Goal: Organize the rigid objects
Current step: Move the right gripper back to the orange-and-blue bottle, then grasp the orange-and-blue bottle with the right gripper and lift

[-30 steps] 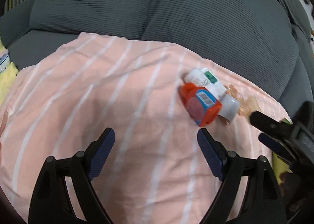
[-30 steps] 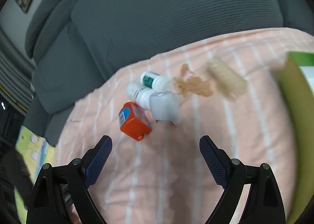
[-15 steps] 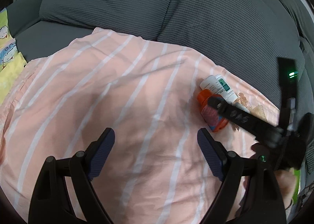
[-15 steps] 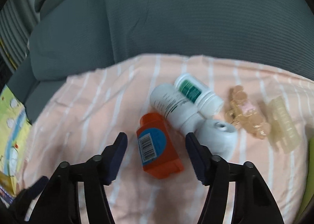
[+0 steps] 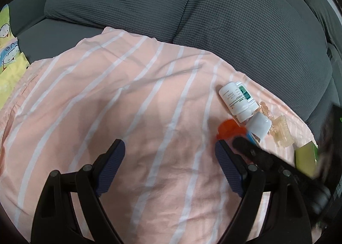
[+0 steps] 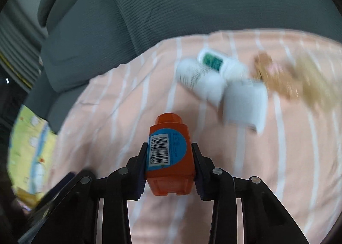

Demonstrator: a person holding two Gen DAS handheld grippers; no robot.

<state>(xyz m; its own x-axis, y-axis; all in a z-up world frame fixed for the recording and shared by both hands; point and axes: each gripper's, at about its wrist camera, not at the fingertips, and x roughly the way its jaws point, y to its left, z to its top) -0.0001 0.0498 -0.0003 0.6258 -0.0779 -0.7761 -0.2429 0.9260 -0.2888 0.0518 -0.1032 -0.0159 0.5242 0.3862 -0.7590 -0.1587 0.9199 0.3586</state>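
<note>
So the whole thing is happening on a grey sofa (image 5: 245,19), with a pink striped sheet (image 5: 128,115) spread over the seat, probably so the small stuff has a flat, plain spot to be sorted on instead of rolling into the cushion gaps. The left gripper (image 5: 168,167) is hanging over the bare middle of the sheet with its jaws standing wide and nothing between them, looks like it's just waiting its turn and keeping out of the way. All the clutter is bunching up toward the right edge of the sheet: two white bottles (image 5: 237,99) lying side by side and touching, a white cap-like piece (image 5: 259,124) right against them, then a clear hair clip (image 5: 283,135) and a smaller peach-coloured clip (image 5: 265,108) just beside. The right gripper (image 6: 170,160) is going for the one that sits nearest and a bit apart from the pile, the orange bottle (image 6: 168,147). Its jaws are closing, and the pads are already pressing on both flat sides of the bottle, cap pointing away from the camera, barcode label facing up. Grabbing it across the flat sides makes sense to me, since a squarish body won't twist in the grip like the round white ones might. Can't tell whether it's leaving the sheet yet.
</note>
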